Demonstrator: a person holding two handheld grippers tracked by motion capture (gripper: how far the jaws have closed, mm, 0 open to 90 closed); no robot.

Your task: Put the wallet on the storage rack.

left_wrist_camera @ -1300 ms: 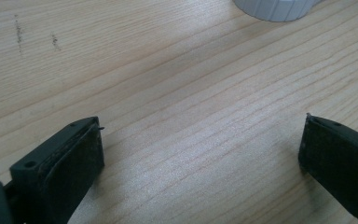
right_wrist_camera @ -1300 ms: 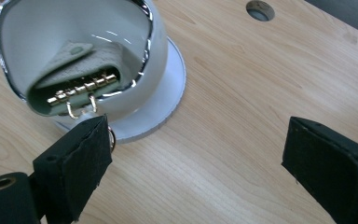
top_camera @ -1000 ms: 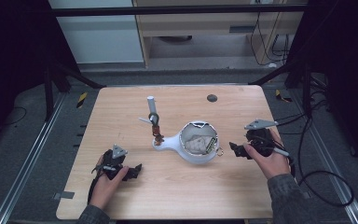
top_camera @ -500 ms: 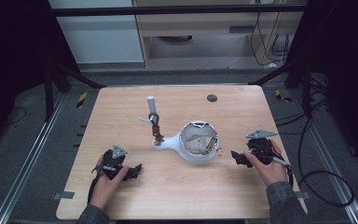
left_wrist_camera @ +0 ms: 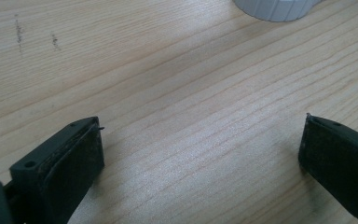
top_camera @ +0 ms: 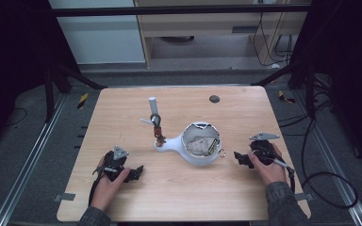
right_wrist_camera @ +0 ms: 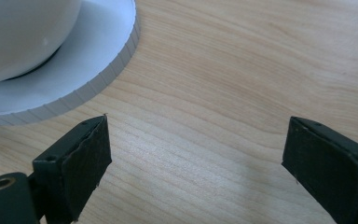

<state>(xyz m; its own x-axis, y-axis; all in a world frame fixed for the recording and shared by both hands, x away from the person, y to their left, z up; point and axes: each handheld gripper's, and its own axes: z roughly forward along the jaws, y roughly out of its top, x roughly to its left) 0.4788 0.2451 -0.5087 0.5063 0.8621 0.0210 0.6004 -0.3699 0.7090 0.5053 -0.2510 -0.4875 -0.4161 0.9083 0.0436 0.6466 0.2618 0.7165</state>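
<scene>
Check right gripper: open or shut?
Open. The right gripper has its jaws wide apart over bare table, nothing between them.

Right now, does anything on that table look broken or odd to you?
Yes. The white bowl at the table's middle has a jagged, chipped-looking far rim and holds a crumpled whitish lump. Both grippers rest apart from it, empty.

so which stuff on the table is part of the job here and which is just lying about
Part of the job:
- white round bowl on its ridged white base, with crumpled pale material inside
- left gripper, jaws open
- right gripper, jaws open beside the bowl

Lying about:
- upright grey post with clips
- small dark round disc
- wooden table
</scene>
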